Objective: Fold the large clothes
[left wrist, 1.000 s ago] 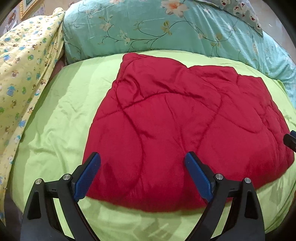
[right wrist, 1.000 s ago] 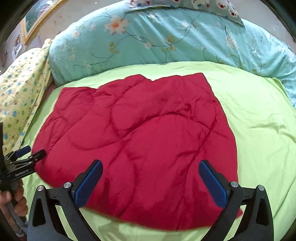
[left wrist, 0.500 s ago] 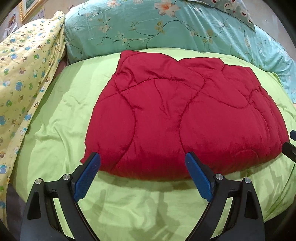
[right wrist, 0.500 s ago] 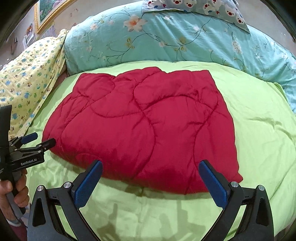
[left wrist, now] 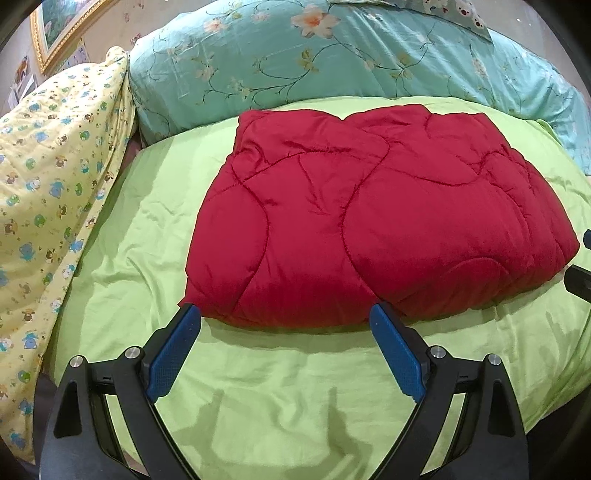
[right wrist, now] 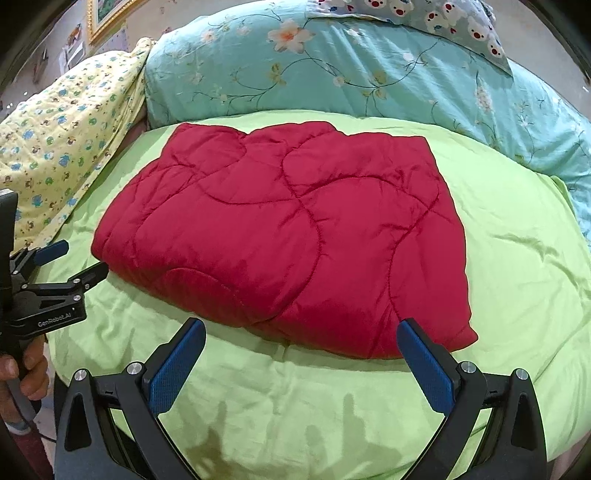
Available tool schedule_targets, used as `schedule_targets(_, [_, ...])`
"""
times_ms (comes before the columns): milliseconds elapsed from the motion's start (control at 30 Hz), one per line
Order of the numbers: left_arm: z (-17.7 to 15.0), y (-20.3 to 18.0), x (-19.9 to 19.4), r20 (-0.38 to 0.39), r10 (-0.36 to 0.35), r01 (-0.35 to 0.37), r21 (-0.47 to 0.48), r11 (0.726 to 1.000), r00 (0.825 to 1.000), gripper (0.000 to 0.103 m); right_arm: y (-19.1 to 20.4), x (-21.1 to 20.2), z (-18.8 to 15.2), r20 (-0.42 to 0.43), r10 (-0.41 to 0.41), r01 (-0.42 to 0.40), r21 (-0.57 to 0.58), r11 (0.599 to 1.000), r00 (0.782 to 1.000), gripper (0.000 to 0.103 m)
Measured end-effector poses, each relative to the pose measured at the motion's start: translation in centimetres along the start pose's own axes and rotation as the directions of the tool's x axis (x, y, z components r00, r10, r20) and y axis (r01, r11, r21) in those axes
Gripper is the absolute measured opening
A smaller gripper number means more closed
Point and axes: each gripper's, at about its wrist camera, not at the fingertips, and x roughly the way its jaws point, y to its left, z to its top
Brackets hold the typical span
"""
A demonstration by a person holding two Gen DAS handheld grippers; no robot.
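Note:
A red quilted garment (left wrist: 369, 221) lies folded into a thick rectangle on the lime-green bed sheet (left wrist: 277, 387); it also shows in the right wrist view (right wrist: 288, 240). My left gripper (left wrist: 284, 325) is open and empty, hovering just short of the garment's near edge. My right gripper (right wrist: 301, 338) is open and empty, also just short of the near edge. The left gripper also shows at the left edge of the right wrist view (right wrist: 74, 258), open, beside the garment's left corner, held by a hand.
A teal floral duvet (left wrist: 332, 55) is piled along the back of the bed. A yellow patterned blanket (left wrist: 44, 184) hangs at the left. A pillow with bear print (right wrist: 424, 18) lies at the far back. A framed picture (left wrist: 55, 29) hangs on the wall.
Both grippers have pulled back toward me and away from the garment. The garment now sits farther off and whole in view, with green sheet showing in front of it.

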Motion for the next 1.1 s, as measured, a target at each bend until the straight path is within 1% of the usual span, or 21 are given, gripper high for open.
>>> schedule_targets(133, [0.0,-0.4,-0.6,0.011,0.000,0.000,0.012,1.000,1.000,0.095,0.4,-0.3,0.0,0.001,0.001,-0.001,-0.015,1.000,1.000,0.103])
schedule_targets(433, [0.0,-1.0,-0.9,0.015,-0.034,0.034,0.014,0.999,0.999,0.095,1.2,0.3,-0.2,-0.013,0.013,-0.013,-0.030,0.999,1.000,0.103])
schedule_targets(633, [0.1,-0.9,-1.1,0.022,-0.043,0.043,0.002,0.999,0.999,0.095,1.7,0.2,-0.1,-0.002,0.015,-0.015,-0.038,0.999,1.000,0.103])
schedule_targets(1100, [0.6,-0.9,-1.3,0.042,-0.055,0.056,-0.020,0.998,0.998,0.095,1.3,-0.3,0.6,0.038,0.012,-0.011,-0.011,1.000,0.999,0.103])
